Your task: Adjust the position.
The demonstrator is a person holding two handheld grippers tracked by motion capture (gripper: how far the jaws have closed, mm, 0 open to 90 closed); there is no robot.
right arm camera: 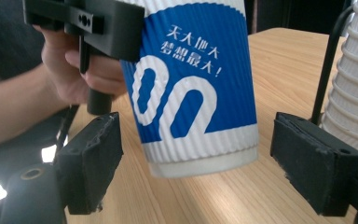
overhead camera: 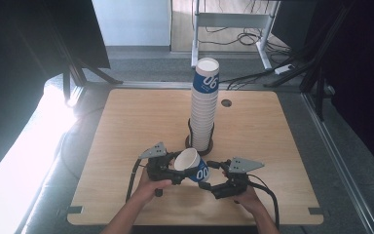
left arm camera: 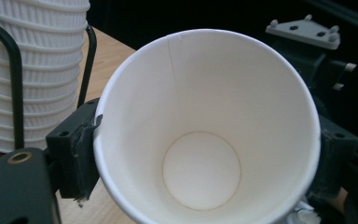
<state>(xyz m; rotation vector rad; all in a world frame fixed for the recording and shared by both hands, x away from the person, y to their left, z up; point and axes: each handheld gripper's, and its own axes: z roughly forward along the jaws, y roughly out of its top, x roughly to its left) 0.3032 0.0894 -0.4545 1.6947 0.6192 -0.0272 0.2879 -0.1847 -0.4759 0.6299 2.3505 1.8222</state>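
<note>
One empty paper cup [left arm camera: 205,135] clamped in left gripper [overhead camera: 171,168], right gripper [right arm camera: 209,163] apart.

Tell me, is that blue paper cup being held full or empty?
Empty: the left gripper view looks straight into the cup and shows only its bare white bottom.

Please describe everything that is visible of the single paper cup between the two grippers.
The paper cup is white inside and empty, with a rolled rim and a round base. Its ribbed outer sleeve is blue with large white figures and small white characters; a white band runs round the bottom. It is tilted, mouth toward the left gripper, whose jaws press on its rim from both sides. The right gripper stands open around its base, pads apart from it. It hangs above the table.
</note>
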